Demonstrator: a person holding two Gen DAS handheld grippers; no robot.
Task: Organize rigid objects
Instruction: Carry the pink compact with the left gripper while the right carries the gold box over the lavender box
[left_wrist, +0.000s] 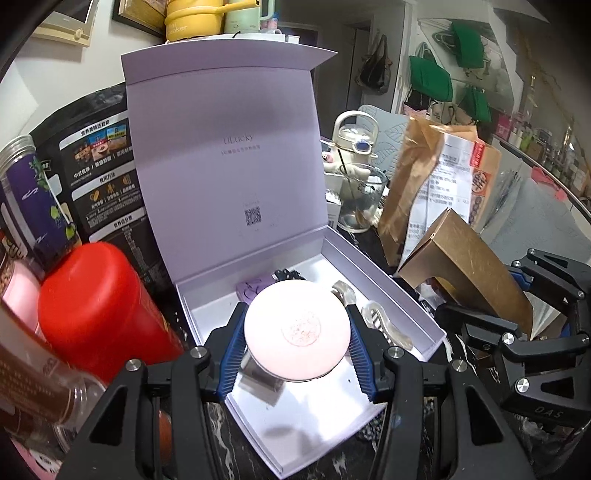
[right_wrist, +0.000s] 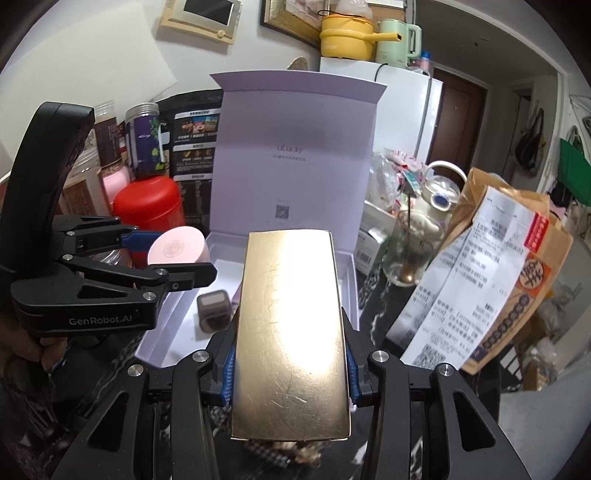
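left gripper (left_wrist: 297, 332) clamps a pink compact (left_wrist: 297, 330) over the lavender box (left_wrist: 388, 291) (lid up); right gripper (right_wrist: 290, 343) clamps a gold box (right_wrist: 291, 332)

Counts:
- grippers: 2 (left gripper (left_wrist: 297, 332), right gripper (right_wrist: 290, 363))
- lavender box (left_wrist: 388, 291), lid up: 1
- pink round compact (left_wrist: 297, 334): 1
- gold box (right_wrist: 291, 332): 1
- small grey cube (right_wrist: 213, 309) in tray: 1
- hair clips in tray: 3, purple clip (left_wrist: 251, 288), 2 clear clips (left_wrist: 373, 314)
- red canister (left_wrist: 99, 306): 1
- clear-walled jars left side: 3 at least (purple-label jar (right_wrist: 144, 140))
- brown paper bag (right_wrist: 517, 266): 1
- glass cup (left_wrist: 360, 203): 1
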